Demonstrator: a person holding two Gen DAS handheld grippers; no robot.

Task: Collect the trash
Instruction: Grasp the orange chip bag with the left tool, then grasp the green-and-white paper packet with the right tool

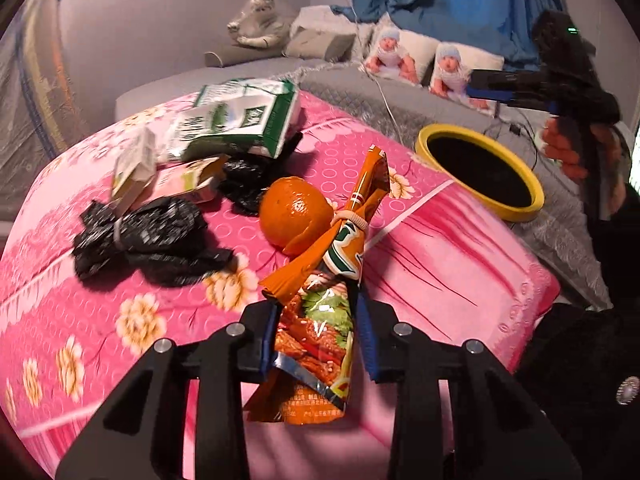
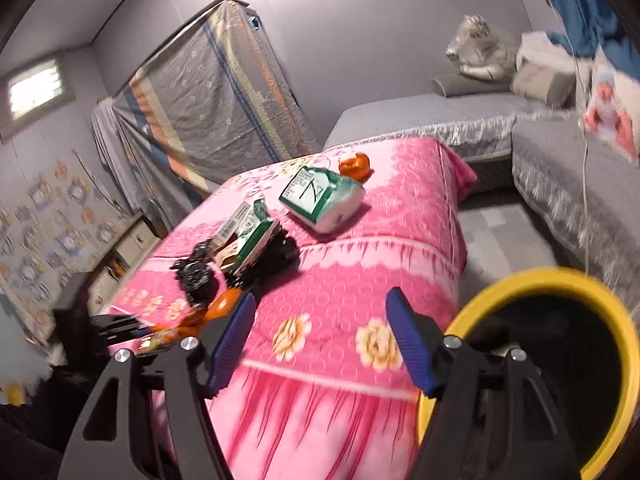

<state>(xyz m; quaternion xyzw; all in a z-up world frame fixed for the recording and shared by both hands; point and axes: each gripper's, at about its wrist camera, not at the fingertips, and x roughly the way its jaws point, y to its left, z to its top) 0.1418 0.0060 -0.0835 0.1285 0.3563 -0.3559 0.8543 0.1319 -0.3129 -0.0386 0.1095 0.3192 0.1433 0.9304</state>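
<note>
An orange snack wrapper (image 1: 320, 332), tied with a rubber band, stands upright between the blue pads of my left gripper (image 1: 318, 308), which is shut on it. Just behind it on the pink flowered cloth (image 1: 440, 260) lies an orange peel (image 1: 294, 210). Further left are black plastic bags (image 1: 148, 240), small cartons (image 1: 134, 168) and a green-and-white tissue pack (image 1: 240, 120). My right gripper (image 2: 320, 298) hangs open over the cloth's near edge with nothing between its pads. The yellow-rimmed bin (image 2: 560, 280) is right beside it.
The yellow-rimmed bin (image 1: 480, 172) stands off the cloth's right edge, in front of a grey sofa (image 1: 400, 96) with cushions. A second orange peel (image 2: 354, 166) lies at the far end. A covered rack (image 2: 208, 100) stands at the back left.
</note>
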